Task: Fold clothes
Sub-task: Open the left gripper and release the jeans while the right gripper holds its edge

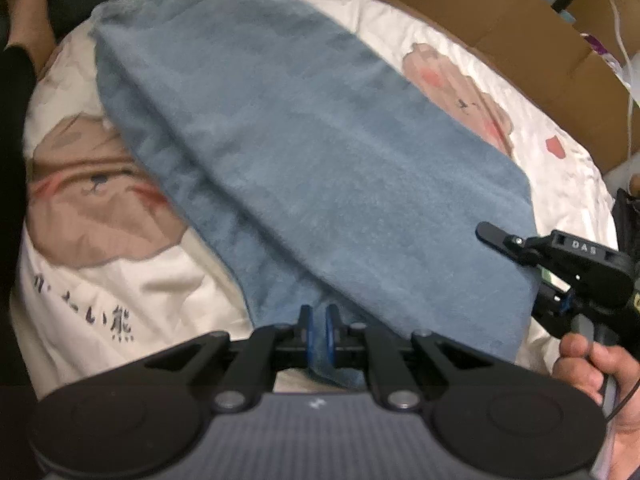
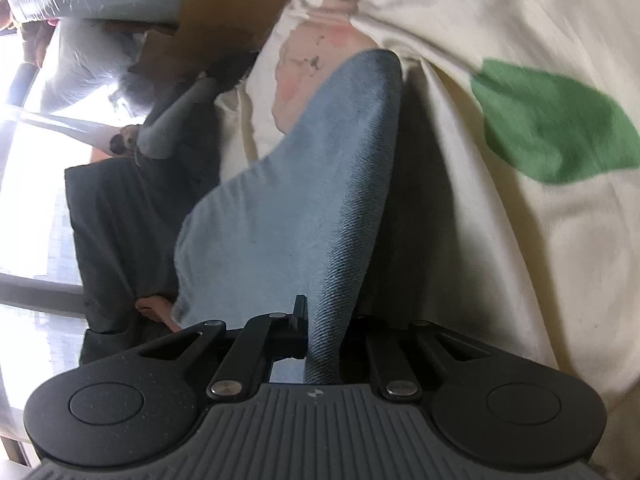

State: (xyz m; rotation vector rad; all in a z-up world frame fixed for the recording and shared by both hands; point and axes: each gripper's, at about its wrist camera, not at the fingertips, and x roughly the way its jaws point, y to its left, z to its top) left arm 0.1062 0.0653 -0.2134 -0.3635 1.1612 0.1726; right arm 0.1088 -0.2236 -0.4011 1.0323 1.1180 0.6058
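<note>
A blue towel-like cloth (image 1: 304,152) lies stretched across a cream bedsheet (image 1: 120,288) printed with bears. My left gripper (image 1: 319,328) is shut on the cloth's near edge, which is pinched between its blue pads. At the right of the left wrist view a hand holds my right gripper (image 1: 532,280), at the cloth's right near corner. In the right wrist view, my right gripper (image 2: 322,332) is shut on a raised fold of the blue cloth (image 2: 304,184), which rises away over the sheet (image 2: 500,240).
A brown cardboard box (image 1: 500,28) runs along the far right of the bed. A dark sleeve (image 1: 16,120) is at the left edge. Dark fabric (image 2: 120,232) and a bright window (image 2: 24,160) fill the left of the right wrist view. A green patch (image 2: 552,128) marks the sheet.
</note>
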